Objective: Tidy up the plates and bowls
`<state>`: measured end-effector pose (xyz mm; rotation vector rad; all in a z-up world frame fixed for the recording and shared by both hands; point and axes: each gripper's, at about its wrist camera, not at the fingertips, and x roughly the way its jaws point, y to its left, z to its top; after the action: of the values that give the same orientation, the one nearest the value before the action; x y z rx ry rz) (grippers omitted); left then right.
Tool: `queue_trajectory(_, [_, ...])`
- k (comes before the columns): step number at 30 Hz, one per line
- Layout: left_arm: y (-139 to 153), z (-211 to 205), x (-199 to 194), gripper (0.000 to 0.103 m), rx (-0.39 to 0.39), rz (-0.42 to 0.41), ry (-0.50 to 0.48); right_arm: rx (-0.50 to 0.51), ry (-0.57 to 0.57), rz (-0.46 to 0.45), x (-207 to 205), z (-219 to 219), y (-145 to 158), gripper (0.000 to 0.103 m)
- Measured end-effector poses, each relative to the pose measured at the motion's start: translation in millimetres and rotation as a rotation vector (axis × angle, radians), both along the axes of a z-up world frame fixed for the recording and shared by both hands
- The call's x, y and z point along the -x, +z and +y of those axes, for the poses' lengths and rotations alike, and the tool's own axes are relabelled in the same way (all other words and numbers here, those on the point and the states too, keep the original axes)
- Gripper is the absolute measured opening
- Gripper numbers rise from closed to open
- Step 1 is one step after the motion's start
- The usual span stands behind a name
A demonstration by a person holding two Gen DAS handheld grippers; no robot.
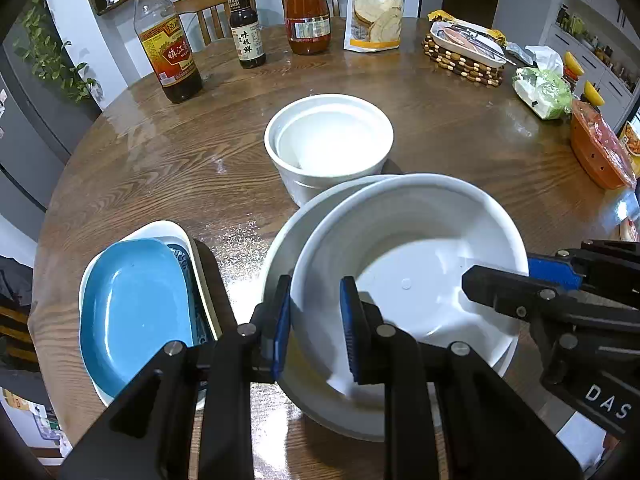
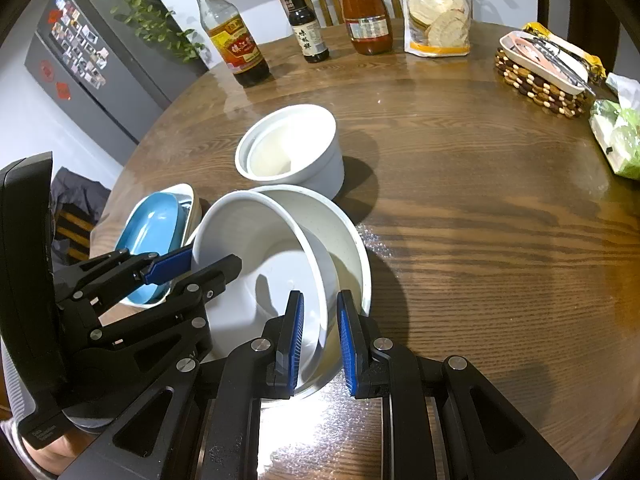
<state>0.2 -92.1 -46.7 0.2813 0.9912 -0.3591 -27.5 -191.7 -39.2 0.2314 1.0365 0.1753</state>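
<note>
A white bowl is being held tilted inside a larger white bowl near the front of the table. Its rim is being straddled by the left gripper and the right gripper, but whether the pads are pinching or merely bracketing it cannot be told. A slip is being risked: glazed rims are slick, and uneven release would probably be knocking bowl against bowl, or against the blue plate alongside.
</note>
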Motion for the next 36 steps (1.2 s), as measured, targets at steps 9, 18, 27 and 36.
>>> queue_trajectory(9, [0.4, -1.1, -0.2, 0.021, 0.003, 0.000, -0.002, 0.004, -0.002, 0.000, 0.0, 1.1, -0.5, 0.020])
queue_trajectory(18, [0.4, -1.8, -0.3, 0.022, 0.003, 0.001, -0.004, 0.005, -0.001, 0.001, -0.7, 1.6, -0.5, 0.020])
queue_trajectory(27, [0.3, -1.1, -0.3, 0.022, 0.003, 0.000, -0.005, 0.006, -0.002, 0.001, -0.9, 2.6, -0.8, 0.020])
queue_trajectory(36, [0.4, -0.9, -0.9, 0.024, 0.008, 0.004, -0.004, 0.007, -0.002, 0.002, -1.4, 3.4, -1.1, 0.020])
